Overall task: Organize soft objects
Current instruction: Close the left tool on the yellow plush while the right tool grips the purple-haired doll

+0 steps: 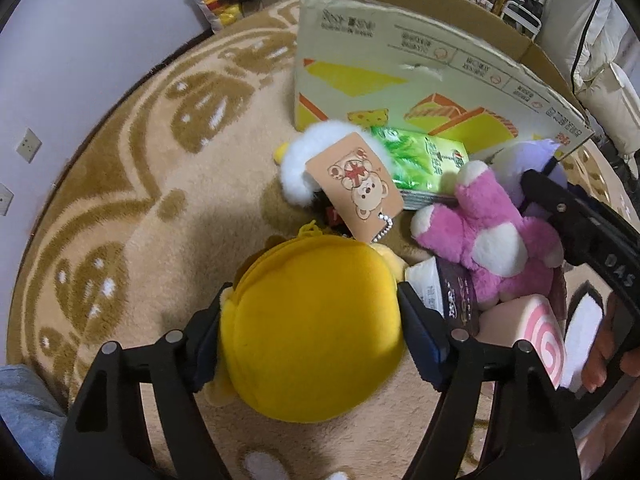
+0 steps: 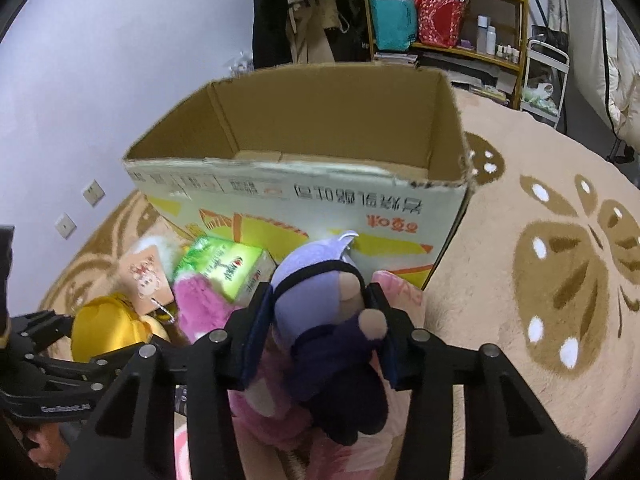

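Observation:
My left gripper (image 1: 312,320) is shut on a yellow plush (image 1: 316,328) with a bear-print tag (image 1: 356,188), just above the rug. It also shows in the right wrist view (image 2: 108,330). My right gripper (image 2: 320,320) is shut on a purple-haired plush doll (image 2: 332,320), held in front of the open cardboard box (image 2: 304,196). A pink plush bear (image 1: 488,236) lies between the grippers, also seen in the right wrist view (image 2: 200,304). The box also appears in the left wrist view (image 1: 400,80).
A green tissue pack (image 1: 424,160) leans on the box. A white fluffy toy (image 1: 296,160), a pink swirl cushion (image 1: 536,332) and a white packet (image 1: 428,284) lie on the beige patterned rug (image 1: 140,200). Shelves (image 2: 448,12) and hanging clothes stand behind the box.

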Tool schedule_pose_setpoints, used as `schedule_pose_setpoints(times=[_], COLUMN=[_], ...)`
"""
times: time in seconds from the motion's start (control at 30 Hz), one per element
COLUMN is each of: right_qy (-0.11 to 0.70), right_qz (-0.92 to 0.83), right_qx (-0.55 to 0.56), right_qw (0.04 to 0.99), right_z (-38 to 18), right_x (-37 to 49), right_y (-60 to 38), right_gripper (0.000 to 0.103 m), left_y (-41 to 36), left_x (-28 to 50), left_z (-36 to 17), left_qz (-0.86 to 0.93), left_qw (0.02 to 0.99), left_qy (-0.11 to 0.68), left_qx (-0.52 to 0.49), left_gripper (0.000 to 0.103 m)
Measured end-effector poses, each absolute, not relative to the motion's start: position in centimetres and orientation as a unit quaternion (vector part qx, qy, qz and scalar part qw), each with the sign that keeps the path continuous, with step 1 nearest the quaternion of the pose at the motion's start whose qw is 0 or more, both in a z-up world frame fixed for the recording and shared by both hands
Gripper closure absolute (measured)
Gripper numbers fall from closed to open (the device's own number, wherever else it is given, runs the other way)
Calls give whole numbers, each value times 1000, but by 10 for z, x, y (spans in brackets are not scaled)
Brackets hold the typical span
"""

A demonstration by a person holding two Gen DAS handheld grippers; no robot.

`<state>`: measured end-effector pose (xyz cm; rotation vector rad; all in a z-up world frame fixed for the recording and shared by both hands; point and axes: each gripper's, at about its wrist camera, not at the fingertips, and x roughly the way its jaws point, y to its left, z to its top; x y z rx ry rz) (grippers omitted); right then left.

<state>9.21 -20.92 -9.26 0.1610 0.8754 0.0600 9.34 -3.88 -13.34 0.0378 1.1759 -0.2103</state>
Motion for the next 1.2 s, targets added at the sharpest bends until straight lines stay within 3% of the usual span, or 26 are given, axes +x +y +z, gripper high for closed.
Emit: schedule_pose_setpoints(times=[0.67,1.13,1.2], right_qy=[353,380,380], right_qz=[50,55,59], right_qx=[127,138,146], right_qw=[925,913,911], right_z=[-50,-67,-69], right_x=[65,81,81], right_y=[-218,-222,-222], right_gripper=[53,50,46], left_y=[-18,-17,-17], left_x=[64,69,70], left_z=[-62,-64,-64], left_qz=[-56,-47,-47], left_qw=[911,913,912], left_qy=[409,406,407], left_qx=[9,9,6], left_gripper=[26,26,26])
